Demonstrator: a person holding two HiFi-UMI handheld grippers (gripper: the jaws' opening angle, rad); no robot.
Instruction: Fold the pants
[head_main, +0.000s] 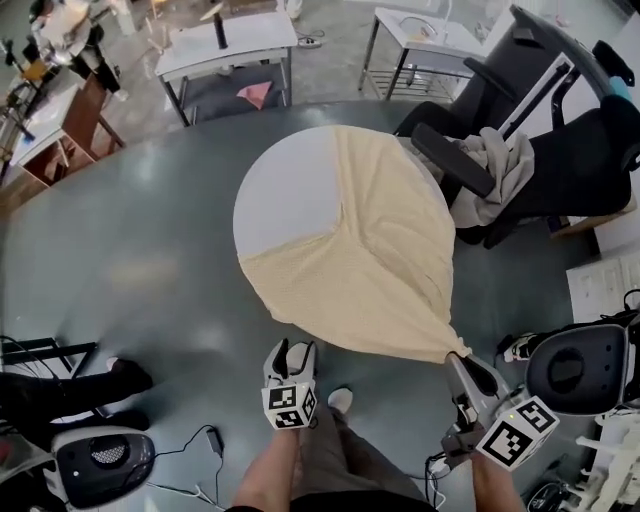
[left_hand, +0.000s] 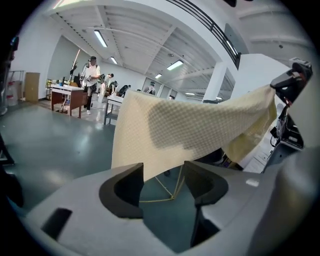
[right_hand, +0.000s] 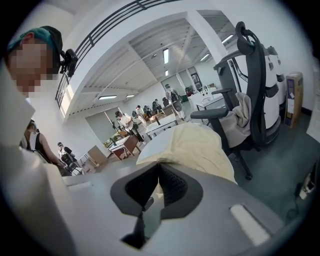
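Draping the round white table (head_main: 280, 200), cream pants (head_main: 370, 250) cover its right half and near edge. Off the table's near-right side the right gripper (head_main: 458, 358) pinches a pants corner; the left gripper (head_main: 290, 352), by the near edge, gapes wide, empty.

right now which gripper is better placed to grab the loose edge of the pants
Left. The left gripper is open right at the pants' hanging edge; the right gripper is shut on their corner.
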